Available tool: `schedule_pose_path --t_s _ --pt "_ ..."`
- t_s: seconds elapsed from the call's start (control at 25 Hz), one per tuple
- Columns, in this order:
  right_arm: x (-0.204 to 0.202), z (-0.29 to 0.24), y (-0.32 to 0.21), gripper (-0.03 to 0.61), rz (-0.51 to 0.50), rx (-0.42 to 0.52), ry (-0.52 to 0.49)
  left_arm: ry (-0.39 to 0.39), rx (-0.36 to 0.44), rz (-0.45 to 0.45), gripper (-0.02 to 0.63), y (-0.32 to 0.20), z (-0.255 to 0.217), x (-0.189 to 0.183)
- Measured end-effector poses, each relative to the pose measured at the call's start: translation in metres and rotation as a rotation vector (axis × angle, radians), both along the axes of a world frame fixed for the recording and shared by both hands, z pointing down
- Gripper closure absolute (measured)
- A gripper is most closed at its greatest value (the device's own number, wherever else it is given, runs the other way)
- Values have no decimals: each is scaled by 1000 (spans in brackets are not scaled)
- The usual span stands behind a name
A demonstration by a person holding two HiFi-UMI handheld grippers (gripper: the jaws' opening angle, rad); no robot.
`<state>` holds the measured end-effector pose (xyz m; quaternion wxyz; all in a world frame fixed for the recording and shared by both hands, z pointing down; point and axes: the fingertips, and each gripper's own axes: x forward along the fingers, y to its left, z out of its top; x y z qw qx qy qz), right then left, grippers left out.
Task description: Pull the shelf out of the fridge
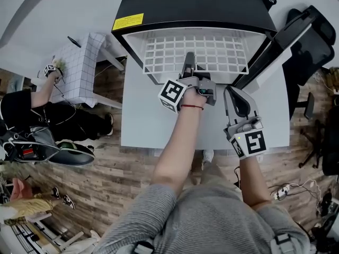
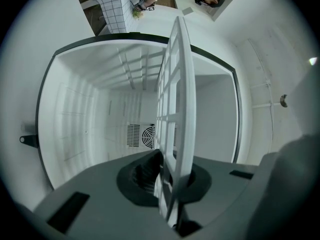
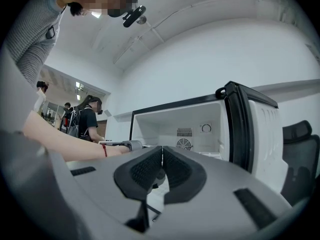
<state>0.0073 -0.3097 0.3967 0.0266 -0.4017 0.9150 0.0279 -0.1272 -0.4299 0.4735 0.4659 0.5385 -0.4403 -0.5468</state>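
A small black fridge [image 1: 190, 4] stands open on the white table [image 1: 143, 115], its door [image 1: 267, 49] swung to the right. The white wire shelf [image 1: 196, 52] sticks partly out of the opening. My left gripper [image 1: 188, 63] is shut on the shelf's front edge. In the left gripper view the shelf [image 2: 175, 84] runs edge-on between the pads of the left gripper [image 2: 167, 179], with the white interior [image 2: 95, 109] and a fan vent [image 2: 147, 134] behind. My right gripper [image 1: 234, 93] hangs shut and empty in front of the door, seen closed [image 3: 161, 171] before the fridge [image 3: 185, 124].
A black office chair [image 1: 318, 30] stands right of the table. At the left a person in black [image 1: 32, 115] sits by a small table with a checked cloth [image 1: 79, 67]. Cables [image 1: 286, 189] lie on the wooden floor at the right.
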Motion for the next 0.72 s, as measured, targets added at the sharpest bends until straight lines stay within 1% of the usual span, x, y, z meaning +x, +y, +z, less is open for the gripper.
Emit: schedule_pose_path --t_s 0.72 --pt "8 -3 23 565 18 0 -2 6 -1 -2 588 33 1 4"
